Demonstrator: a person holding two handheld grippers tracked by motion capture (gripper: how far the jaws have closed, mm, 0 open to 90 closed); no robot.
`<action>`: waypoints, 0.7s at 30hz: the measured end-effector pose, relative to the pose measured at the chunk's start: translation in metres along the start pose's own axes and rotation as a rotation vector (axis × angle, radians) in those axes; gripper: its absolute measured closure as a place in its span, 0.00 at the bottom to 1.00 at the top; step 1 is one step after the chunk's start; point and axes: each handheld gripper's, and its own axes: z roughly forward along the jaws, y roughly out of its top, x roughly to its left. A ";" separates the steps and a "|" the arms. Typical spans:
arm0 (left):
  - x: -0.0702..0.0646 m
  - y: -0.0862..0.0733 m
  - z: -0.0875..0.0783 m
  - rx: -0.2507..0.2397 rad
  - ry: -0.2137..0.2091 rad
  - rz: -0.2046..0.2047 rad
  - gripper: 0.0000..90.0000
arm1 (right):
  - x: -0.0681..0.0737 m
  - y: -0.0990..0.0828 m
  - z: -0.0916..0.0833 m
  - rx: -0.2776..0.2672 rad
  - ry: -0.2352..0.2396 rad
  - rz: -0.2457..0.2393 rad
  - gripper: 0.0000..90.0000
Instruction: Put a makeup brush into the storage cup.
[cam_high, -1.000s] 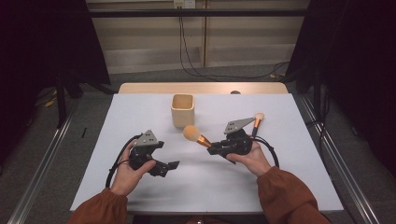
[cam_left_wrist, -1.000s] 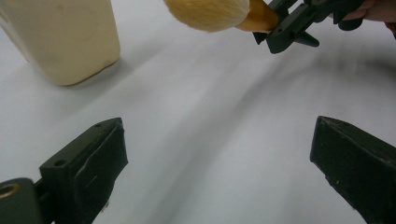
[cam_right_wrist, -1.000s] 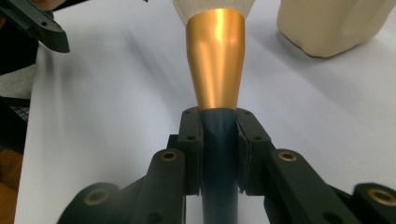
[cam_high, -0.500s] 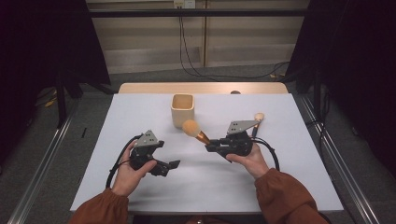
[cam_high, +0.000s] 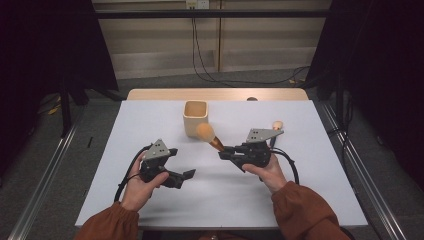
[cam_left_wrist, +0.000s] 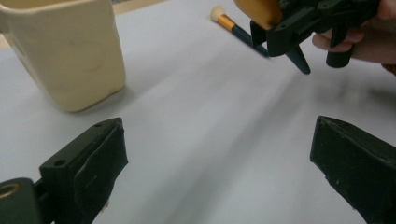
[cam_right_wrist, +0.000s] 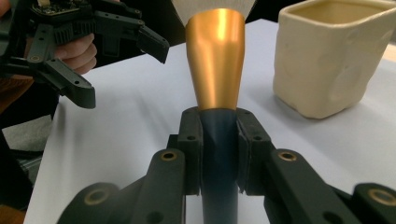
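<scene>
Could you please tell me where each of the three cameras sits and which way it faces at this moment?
High view: above the person's side, looking forward and down on the white table; both forearms, left gripper and right gripper show.
Left gripper view: on the left gripper, looking along its open jaws across the table toward the cream cup and the right gripper.
Right gripper view: on the right gripper, looking along jaws shut on the large makeup brush, with the left gripper beyond.
All three share the cup and the large brush; a second brush lies farther off.

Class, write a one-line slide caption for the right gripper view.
Right tool clamps a dark-handled, gold-ferruled makeup brush beside a cream ceramic cup.
</scene>
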 end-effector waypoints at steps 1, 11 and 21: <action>0.000 0.000 0.000 -0.016 0.002 0.000 0.04 | 0.000 0.001 -0.001 -0.005 0.001 0.001 0.83; -0.004 0.008 0.005 -0.123 0.009 -0.018 0.05 | 0.002 0.005 -0.005 -0.050 -0.008 -0.019 0.83; -0.013 0.023 0.019 -0.149 -0.020 -0.015 0.05 | 0.002 0.006 -0.005 -0.058 -0.006 -0.025 0.83</action>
